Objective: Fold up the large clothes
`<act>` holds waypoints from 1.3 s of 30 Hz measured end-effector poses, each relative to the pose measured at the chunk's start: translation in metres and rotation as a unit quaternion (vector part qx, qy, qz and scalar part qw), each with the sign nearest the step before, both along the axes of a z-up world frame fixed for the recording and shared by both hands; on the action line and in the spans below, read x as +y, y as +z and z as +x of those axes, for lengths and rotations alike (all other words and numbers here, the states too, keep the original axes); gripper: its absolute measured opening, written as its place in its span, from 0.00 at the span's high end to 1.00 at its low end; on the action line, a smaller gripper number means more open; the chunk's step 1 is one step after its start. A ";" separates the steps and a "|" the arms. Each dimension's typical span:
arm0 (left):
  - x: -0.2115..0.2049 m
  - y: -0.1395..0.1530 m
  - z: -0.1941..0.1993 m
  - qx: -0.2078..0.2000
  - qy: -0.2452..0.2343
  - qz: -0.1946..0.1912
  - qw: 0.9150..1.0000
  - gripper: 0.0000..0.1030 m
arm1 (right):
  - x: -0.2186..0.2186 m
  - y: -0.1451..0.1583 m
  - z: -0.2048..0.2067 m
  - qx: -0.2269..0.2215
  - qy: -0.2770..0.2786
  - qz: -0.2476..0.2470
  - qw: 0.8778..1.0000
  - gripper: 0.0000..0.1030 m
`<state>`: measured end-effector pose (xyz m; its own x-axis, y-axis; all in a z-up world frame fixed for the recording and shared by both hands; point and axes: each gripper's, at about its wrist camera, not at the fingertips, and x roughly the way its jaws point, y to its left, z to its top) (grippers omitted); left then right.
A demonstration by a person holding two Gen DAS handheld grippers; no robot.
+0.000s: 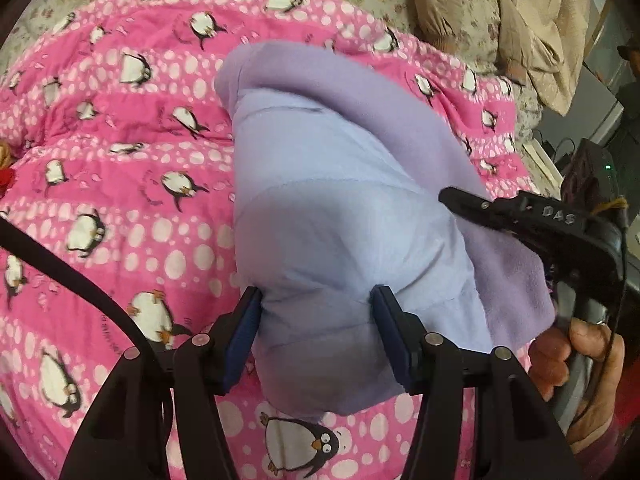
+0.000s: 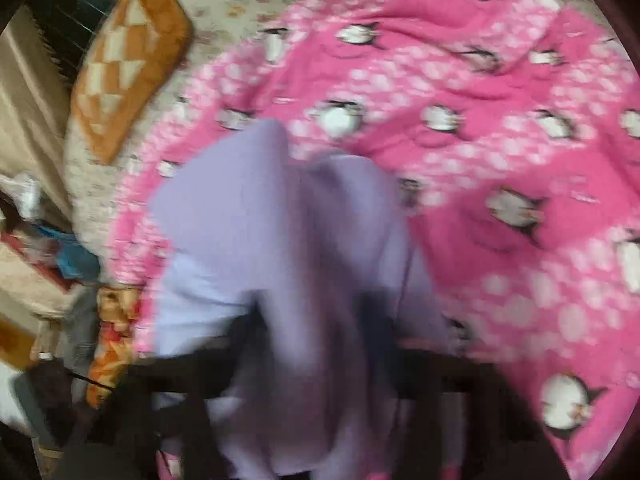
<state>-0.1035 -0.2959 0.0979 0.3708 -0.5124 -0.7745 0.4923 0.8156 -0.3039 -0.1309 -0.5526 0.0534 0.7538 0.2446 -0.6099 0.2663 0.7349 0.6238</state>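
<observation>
My left gripper (image 1: 316, 336) sits near the bottom of its own view with its blue pads (image 1: 246, 332) either side of a thick bundle of the lilac garment (image 1: 332, 208). The jaws stand about half apart, and the cloth fills the gap and bulges past both pads, so I read that as a firm hold on a folded wad.

The garment lies mostly gathered on the pink penguin blanket (image 1: 120, 184), which covers the bed. It runs from my left jaws away toward the far side, a paler panel on top and a darker lilac layer wrapped round its right edge. Pink shows on both sides of it.

Further right, my right gripper (image 1: 452, 200) comes in from the right edge, its dark tip lying on the upper right flank of the bundle, and the person's hand (image 1: 576, 364) grips its handle below. In its own blurred view the lilac garment (image 2: 280, 280) drapes over and between its dark fingers (image 2: 376, 320). The jaws look nearly closed there with cloth caught in them, though the blur leaves me unsure.

I judge the fold well under way: the piece is already doubled into a compact mass. Still to do: laying it flat, squaring the edges and smoothing the loose right-hand layer.
</observation>
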 end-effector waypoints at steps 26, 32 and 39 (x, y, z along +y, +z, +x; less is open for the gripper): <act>-0.023 -0.009 0.008 -0.009 -0.016 0.012 1.000 0.70 | -0.014 0.068 0.001 -0.011 -0.014 -0.011 1.000 0.64; -0.032 -0.009 0.004 -0.021 -0.024 0.023 0.999 0.67 | -0.004 0.091 0.017 -0.039 -0.010 -0.052 0.998 0.58; -0.032 -0.009 0.003 -0.023 -0.029 0.022 0.999 0.67 | 0.023 0.053 0.118 -0.011 0.122 -0.012 0.992 0.58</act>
